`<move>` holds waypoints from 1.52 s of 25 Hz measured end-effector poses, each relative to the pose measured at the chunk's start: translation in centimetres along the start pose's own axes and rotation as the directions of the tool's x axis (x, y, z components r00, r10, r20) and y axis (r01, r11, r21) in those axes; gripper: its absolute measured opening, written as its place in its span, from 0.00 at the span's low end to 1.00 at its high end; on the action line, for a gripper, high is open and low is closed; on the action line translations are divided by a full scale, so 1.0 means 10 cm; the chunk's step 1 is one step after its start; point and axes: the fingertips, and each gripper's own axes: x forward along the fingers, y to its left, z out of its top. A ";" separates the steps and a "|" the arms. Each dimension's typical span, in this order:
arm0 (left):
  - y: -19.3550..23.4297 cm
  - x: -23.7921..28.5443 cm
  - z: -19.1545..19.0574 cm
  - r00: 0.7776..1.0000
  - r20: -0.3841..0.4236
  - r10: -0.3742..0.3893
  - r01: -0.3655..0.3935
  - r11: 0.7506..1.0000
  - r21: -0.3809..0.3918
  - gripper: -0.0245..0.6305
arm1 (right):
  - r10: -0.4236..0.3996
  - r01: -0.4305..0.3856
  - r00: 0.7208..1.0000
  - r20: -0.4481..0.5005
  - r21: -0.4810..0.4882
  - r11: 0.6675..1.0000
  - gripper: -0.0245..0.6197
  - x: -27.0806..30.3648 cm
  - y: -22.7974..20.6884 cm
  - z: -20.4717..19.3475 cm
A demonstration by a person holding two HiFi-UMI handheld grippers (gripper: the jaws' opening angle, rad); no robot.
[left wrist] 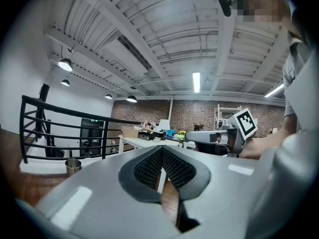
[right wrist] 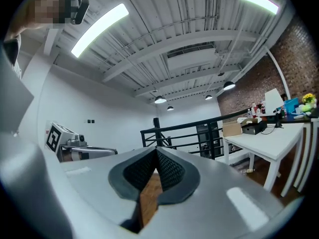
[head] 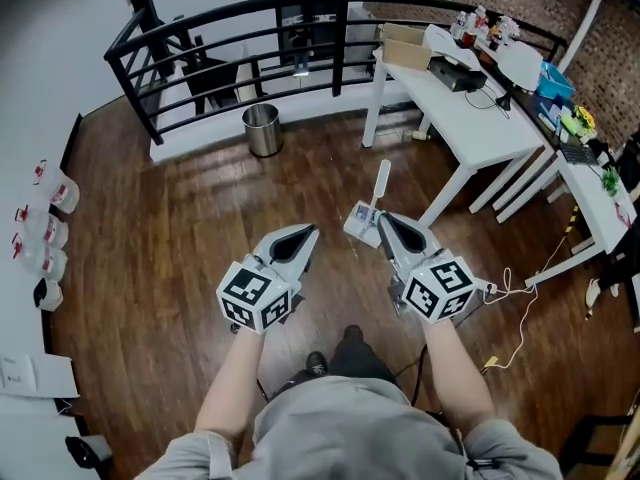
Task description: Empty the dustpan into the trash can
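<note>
A white dustpan (head: 362, 224) with an upright white handle (head: 381, 180) stands on the wooden floor, partly hidden behind my right gripper (head: 383, 220). The trash can (head: 262, 129) is a small shiny metal bin by the black railing, farther off and to the left; the left gripper view shows the trash can (left wrist: 73, 166) low at the left. My left gripper (head: 305, 236) is held level beside the right one. Both have their jaws together with nothing between them. The two gripper views look along the shut pads into the room.
White tables (head: 470, 118) loaded with boxes and clutter stand at the right. A black railing (head: 200, 28) closes off the far side. A yellowish cable (head: 520, 318) trails on the floor at the right. Bottles (head: 45, 233) line a white surface at the left.
</note>
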 end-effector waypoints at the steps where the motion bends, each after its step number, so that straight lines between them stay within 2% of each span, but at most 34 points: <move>1: 0.12 0.06 -0.02 1.000 -0.005 0.003 -0.003 1.000 -0.004 0.05 | -0.002 0.002 1.000 -0.003 0.002 1.000 0.04 0.13 -0.05 -0.03; 6: 0.81 0.48 -0.05 1.000 -0.025 0.015 -0.015 1.000 -0.019 0.05 | 0.014 -0.013 1.000 -0.009 0.016 1.000 0.04 0.91 -0.36 -0.08; 12: 1.73 1.22 0.18 0.999 -0.038 0.015 -0.016 1.000 -0.008 0.05 | 0.051 -0.051 0.999 0.014 -0.002 0.999 0.04 2.08 -0.84 0.19; 21: 2.57 2.17 0.59 0.999 -0.040 -0.021 0.022 0.999 0.026 0.05 | 0.082 -0.082 0.996 0.029 -0.009 0.997 0.04 3.14 -1.46 0.54; 24: 2.79 2.48 0.64 0.997 -0.051 -0.058 0.060 0.998 0.034 0.05 | 0.044 -0.044 0.998 0.049 -0.009 0.999 0.04 3.33 -1.70 0.64; 28: 3.02 2.94 0.67 0.985 -0.068 -0.156 0.159 0.986 0.039 0.05 | -0.048 0.048 0.996 0.074 -0.005 0.999 0.04 3.52 -2.06 0.74; 31: 3.14 3.38 0.70 0.961 -0.077 -0.264 0.268 0.963 0.041 0.05 | -0.139 0.140 0.986 0.088 -0.010 0.990 0.04 3.67 -2.36 0.80; 33: 3.13 3.66 0.70 0.929 -0.096 -0.357 0.361 0.932 0.034 0.05 | -0.226 0.227 0.970 0.088 -0.006 0.974 0.04 3.72 -2.58 0.84; 36: 3.08 4.03 0.70 0.865 -0.123 -0.486 0.491 0.871 0.007 0.05 | -0.360 0.360 0.929 0.091 0.011 0.933 0.04 3.71 -2.85 0.90; 38: 3.01 4.22 0.67 0.809 -0.151 -0.569 0.574 0.819 -0.013 0.05 | -0.444 0.443 0.891 0.095 0.028 0.896 0.04 3.67 -2.98 0.92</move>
